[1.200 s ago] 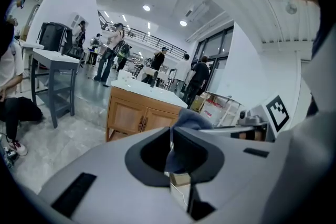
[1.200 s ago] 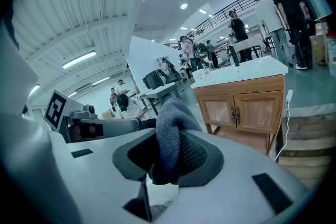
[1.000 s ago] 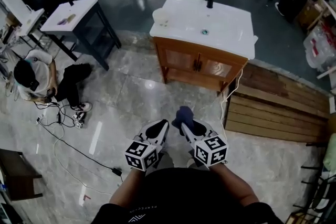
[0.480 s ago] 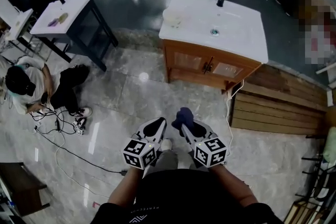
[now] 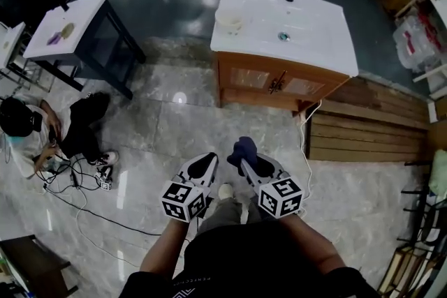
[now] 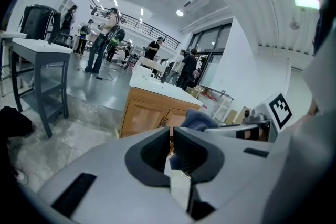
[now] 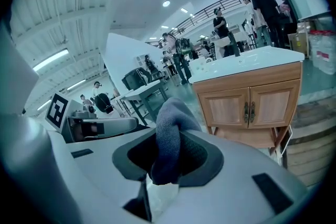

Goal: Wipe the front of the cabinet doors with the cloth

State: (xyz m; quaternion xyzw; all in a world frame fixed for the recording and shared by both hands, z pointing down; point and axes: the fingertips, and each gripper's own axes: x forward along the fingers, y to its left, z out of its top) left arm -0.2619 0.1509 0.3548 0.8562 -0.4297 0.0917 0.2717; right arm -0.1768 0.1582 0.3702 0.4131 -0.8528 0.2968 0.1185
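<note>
The dark blue cloth point(image 5: 243, 148) is bunched and clamped between the fingers of the right gripper point(image 5: 244, 164), held over the marble floor point(image 5: 160, 129), well apart from the wooden cabinet doors point(image 5: 246, 78), which are both shut. Just beside it, the left gripper point(image 5: 207, 162) has its fingers together, seemingly on nothing

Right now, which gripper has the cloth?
The right gripper: its jaws are shut on the dark blue cloth, which bulges up between them. The left gripper has its jaws together with nothing in them.
</note>
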